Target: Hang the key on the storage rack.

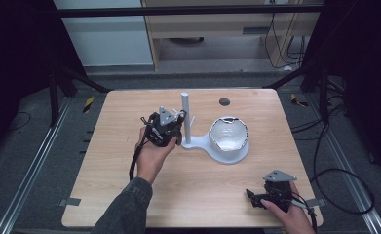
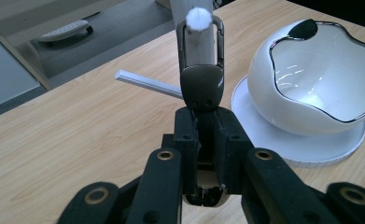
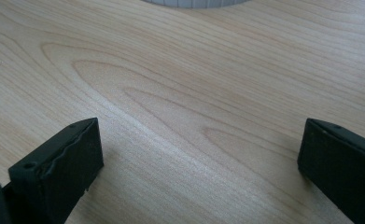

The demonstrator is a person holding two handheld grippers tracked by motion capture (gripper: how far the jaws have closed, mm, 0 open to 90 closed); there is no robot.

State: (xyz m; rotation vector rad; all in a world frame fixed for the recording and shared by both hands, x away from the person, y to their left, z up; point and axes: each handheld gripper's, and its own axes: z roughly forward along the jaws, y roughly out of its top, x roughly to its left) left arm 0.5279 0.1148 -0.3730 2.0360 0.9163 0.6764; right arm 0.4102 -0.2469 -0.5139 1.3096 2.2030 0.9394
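A white stand with an upright post [image 1: 185, 116] and a round base [image 1: 225, 157] sits mid-table, with a white chrome-rimmed bowl [image 1: 229, 134] on the base. My left gripper [image 1: 177, 129] is just left of the post. In the left gripper view it [image 2: 207, 135] is shut on a dark metal carabiner clip [image 2: 201, 84], whose loop sits around a white peg [image 2: 199, 18] of the stand. The bowl [image 2: 320, 79] is to the right of the clip. My right gripper [image 1: 253, 199] rests near the table's front right edge, and in its own view it [image 3: 201, 149] stands open over bare wood.
The wooden table [image 1: 124, 195] has a small dark round hole [image 1: 224, 102] near its far edge. Another thin white peg [image 2: 145, 83] juts sideways from the stand. The base's edge [image 3: 194, 2] lies ahead of my right gripper. Cables and dark frame bars surround the table.
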